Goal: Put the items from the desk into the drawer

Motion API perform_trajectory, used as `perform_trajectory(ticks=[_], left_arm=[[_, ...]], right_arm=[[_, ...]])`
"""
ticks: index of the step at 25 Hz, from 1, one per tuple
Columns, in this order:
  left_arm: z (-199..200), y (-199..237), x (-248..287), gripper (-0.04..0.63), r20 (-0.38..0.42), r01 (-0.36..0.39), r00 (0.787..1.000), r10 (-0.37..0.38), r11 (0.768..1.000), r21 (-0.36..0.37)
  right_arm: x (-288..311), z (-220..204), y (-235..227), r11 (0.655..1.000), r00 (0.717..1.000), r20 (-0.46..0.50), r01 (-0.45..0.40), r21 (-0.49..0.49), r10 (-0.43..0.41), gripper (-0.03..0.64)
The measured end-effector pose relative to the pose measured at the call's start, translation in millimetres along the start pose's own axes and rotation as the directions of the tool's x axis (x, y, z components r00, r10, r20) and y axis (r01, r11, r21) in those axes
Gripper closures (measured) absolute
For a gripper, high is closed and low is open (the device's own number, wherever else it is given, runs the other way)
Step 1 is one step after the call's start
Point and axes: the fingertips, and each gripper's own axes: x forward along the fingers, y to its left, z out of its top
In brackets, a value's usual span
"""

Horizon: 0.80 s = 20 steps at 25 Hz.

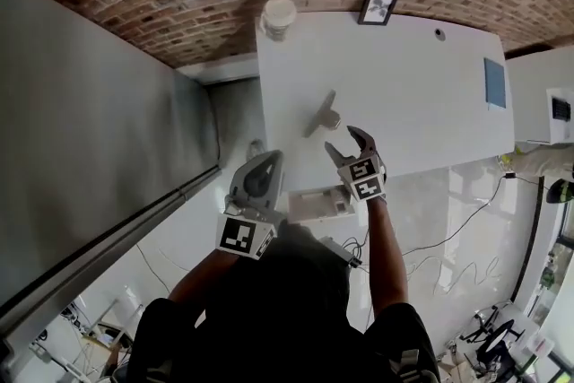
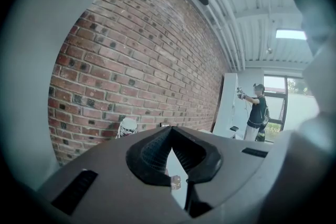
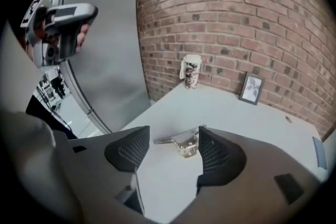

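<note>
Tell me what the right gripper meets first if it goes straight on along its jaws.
Probably the small silver metal lever-shaped piece lying on the white desk, framed between the open right gripper's jaws; depth is hard to judge.

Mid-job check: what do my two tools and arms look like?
Both the left tool and right tool have light grey moulded bodies, black mesh-textured pads, and a cube with black-and-white square markers at the rear. No cables show on them. The person wears dark clothing; the forearms are unsleeved.
</note>
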Motion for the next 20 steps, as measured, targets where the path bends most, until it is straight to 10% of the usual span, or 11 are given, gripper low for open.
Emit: perform_trajectory(ticks=[20], left_arm=[[-21,41,18,0.594,-0.083,-0.031,0.996,0.024,0.996,-0.078]], right_arm=[[120,-80,-32,0.969,0.906,-0.414,-0.175,-0.174,0.089,0.339]])
